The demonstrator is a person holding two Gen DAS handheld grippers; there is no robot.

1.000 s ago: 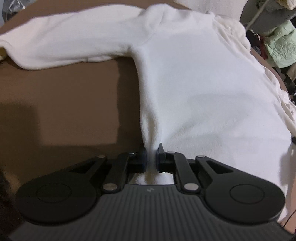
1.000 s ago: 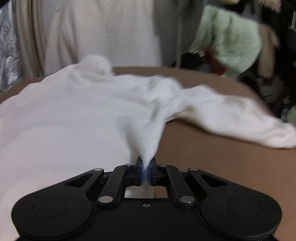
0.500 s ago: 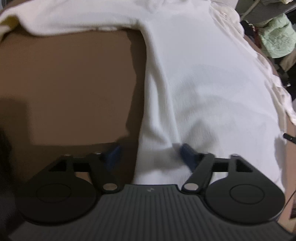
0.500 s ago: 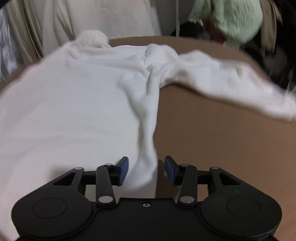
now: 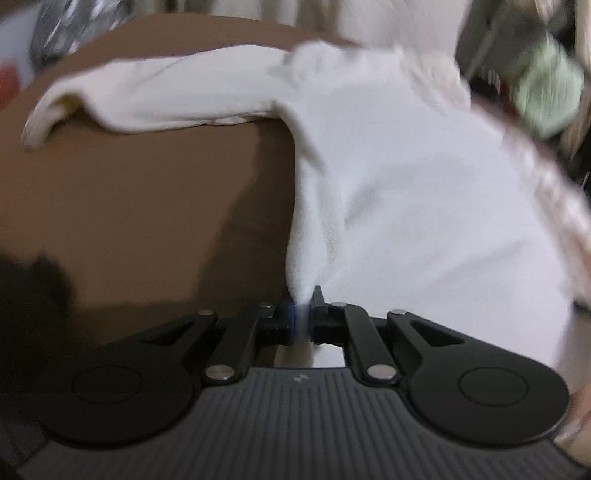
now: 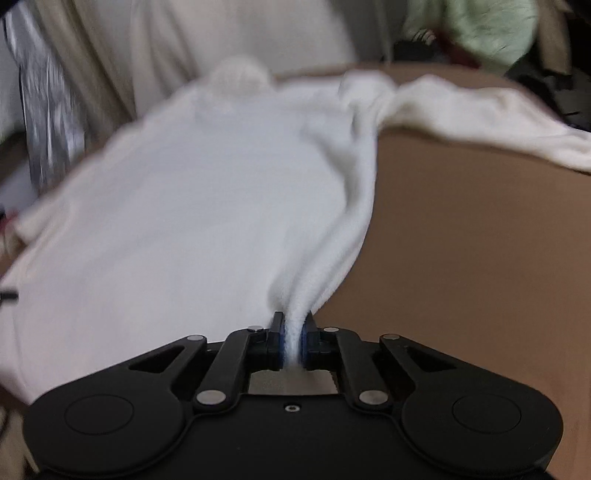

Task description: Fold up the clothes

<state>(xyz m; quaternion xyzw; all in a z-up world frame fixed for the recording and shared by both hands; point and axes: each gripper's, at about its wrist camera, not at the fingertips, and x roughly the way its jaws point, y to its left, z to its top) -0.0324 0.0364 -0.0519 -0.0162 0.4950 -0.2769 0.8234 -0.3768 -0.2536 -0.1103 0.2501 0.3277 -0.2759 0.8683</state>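
The left tool (image 5: 303, 314) is clamped on a pinch of the white fleece garment (image 5: 424, 192), its black fingers drawn close with a thin ridge of fabric squeezed between the blue pads. From that pinch the cloth rises in a narrow tented fold along the garment's left side edge, then widens into the broad body panel that fills the space to the right of the tool. Beyond the fold, one sleeve (image 5: 159, 99) stretches away to the left across the brown desk (image 5: 147, 214), its cuff drooping at the far end. A dark shadow lies on the desk just left of the tool.

The right tool (image 6: 292, 341) is likewise closed on the same garment (image 6: 192, 206), a thicker bunch of fleece caught between its blue pads. From this grip the fabric climbs in a rippled ridge along the garment's right side edge, with the flat body spreading to the left of the tool and bare brown desk (image 6: 480, 258) to its right. Farther out, the other sleeve (image 6: 480, 110) lies across the far part of the desk, running off to the right. Behind the desk hang pale cloths and a blurred green garment (image 6: 476, 26). Both views are smeared with motion blur.
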